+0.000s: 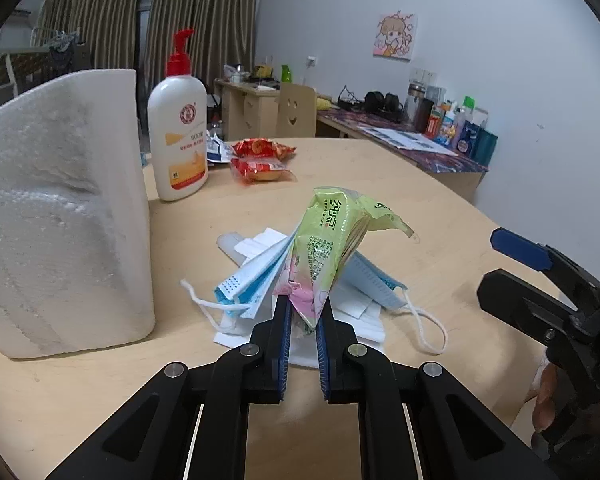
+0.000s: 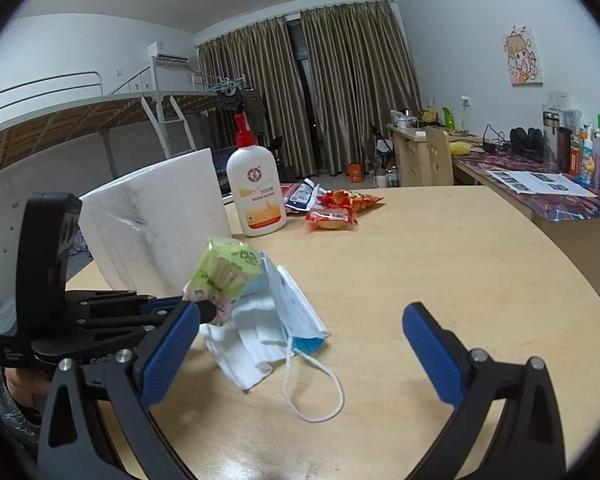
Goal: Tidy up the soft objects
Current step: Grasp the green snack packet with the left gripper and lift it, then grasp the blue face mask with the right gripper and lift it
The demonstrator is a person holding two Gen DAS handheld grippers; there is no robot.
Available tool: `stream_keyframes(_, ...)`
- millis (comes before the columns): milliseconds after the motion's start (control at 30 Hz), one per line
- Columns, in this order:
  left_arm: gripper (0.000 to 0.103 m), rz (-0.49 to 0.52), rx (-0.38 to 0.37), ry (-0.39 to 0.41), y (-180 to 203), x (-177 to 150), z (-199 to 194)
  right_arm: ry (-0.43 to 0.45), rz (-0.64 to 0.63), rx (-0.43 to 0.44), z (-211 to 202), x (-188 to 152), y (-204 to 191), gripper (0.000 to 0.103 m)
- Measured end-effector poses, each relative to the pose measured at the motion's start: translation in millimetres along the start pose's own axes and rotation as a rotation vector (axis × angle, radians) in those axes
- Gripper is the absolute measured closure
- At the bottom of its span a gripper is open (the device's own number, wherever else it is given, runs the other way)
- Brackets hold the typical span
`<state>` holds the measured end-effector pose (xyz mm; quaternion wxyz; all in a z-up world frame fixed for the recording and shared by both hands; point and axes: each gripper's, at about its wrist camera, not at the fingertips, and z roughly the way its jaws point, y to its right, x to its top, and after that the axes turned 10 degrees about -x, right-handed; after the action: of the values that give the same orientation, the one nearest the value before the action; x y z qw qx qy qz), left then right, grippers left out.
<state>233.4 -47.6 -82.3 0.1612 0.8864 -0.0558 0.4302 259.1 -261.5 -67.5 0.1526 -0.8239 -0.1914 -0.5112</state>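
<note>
Bare table lies to the right of the face masks, open for approach. On the left, a tall paper towel pack stands close beside the pile. Behind, a lotion bottle and snack packets block the far side.

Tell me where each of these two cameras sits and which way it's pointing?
Left wrist: on the left gripper, facing along its fingers clamping the green tissue pack above the face masks; right gripper at the edge.
Right wrist: on the open right gripper, facing across the table; left gripper at left.
Shared: pack, masks, lotion bottle.
</note>
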Motion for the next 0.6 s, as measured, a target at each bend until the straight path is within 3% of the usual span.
stream_keyframes(600,0.090,-0.014,0.023,0.100,-11.0,-7.4,-51.9,-0.032,-0.090,-0.010,18.1,14.0,-27.5,0.000)
